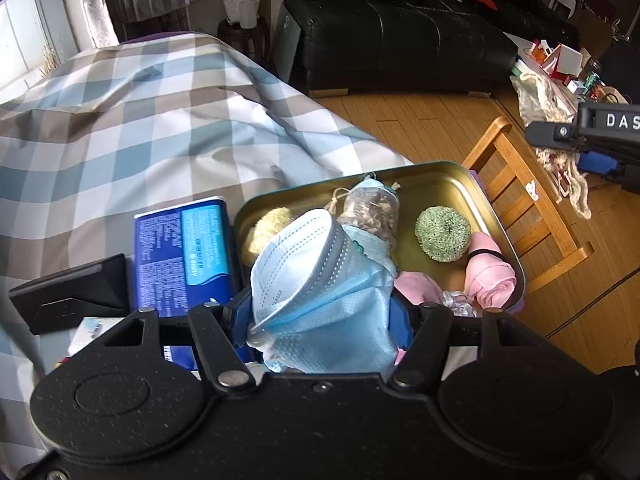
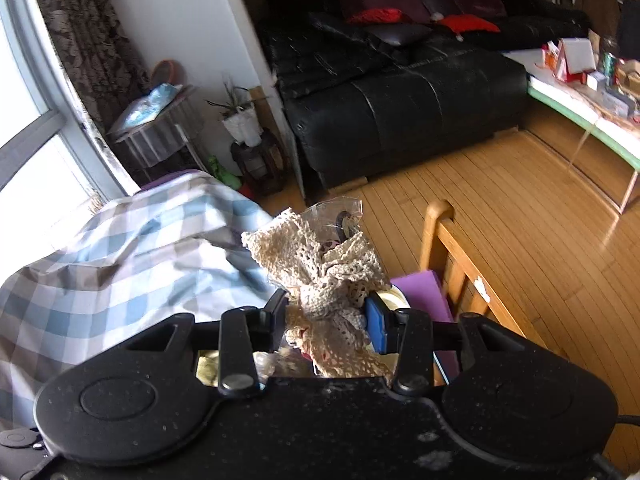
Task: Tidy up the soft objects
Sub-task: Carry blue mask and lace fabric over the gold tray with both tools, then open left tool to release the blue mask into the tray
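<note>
A: Pale-blue pleated face masks (image 1: pixel 320 280), bunched, sit clamped between the left gripper (image 1: pixel 320 320) pads, directly over the near edge of the gold metal tin tray (image 1: pixel 472 184).

B: And the right gripper (image 2: pixel 326 320)?

A: Clenched on a cream crocheted lace cloth (image 2: pixel 320 264) with a clear wrapper; it hangs off the tray's right side, above the wooden chair (image 1: pixel 520 184).

B: Nearer hand?

A: Left, judged. Tray lies just ahead and below its fingers; long axis runs left-right.
</note>
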Demonstrator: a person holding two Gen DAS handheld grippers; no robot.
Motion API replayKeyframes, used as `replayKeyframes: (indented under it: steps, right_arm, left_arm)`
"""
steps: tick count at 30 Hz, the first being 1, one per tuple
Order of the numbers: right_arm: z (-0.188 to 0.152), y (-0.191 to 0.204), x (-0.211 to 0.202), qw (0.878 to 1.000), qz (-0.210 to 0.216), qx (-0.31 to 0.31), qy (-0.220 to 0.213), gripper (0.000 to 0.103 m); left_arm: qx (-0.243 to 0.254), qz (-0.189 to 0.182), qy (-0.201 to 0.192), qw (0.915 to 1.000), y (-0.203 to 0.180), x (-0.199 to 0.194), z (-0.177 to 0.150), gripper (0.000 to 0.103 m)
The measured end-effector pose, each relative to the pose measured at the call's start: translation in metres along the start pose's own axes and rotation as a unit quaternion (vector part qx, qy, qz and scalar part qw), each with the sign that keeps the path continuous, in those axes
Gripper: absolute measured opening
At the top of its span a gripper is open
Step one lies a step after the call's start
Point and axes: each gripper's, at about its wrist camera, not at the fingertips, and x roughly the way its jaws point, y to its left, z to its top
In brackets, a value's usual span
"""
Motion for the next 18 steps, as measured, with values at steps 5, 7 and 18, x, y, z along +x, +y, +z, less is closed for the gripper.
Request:
replayKeyframes:
  steps: [5, 7, 18]
  right_arm:
    - [-0.005, -0.017, 0.015, 0.999, -0.007, 0.033, 0.032, 0.040]
    - [-0.004, -0.018, 0.017, 0.999, -0.003, 0.038, 0.033, 0.040]
    - [-0.007, -0.006, 0.023, 0.999, -0.021, 0.012, 0.040, 0.040]
  left_arm:
    - [0.004, -0.015, 0.021, 0.9997, -0.008, 0.021, 0.002, 0.060]
    - [0.004, -0.015, 0.028, 0.9995, -0.009, 0.029, 0.004, 0.060]
    - [0.004, -0.009, 0.043, 0.9990, -0.002, 0.050, 0.009, 0.079]
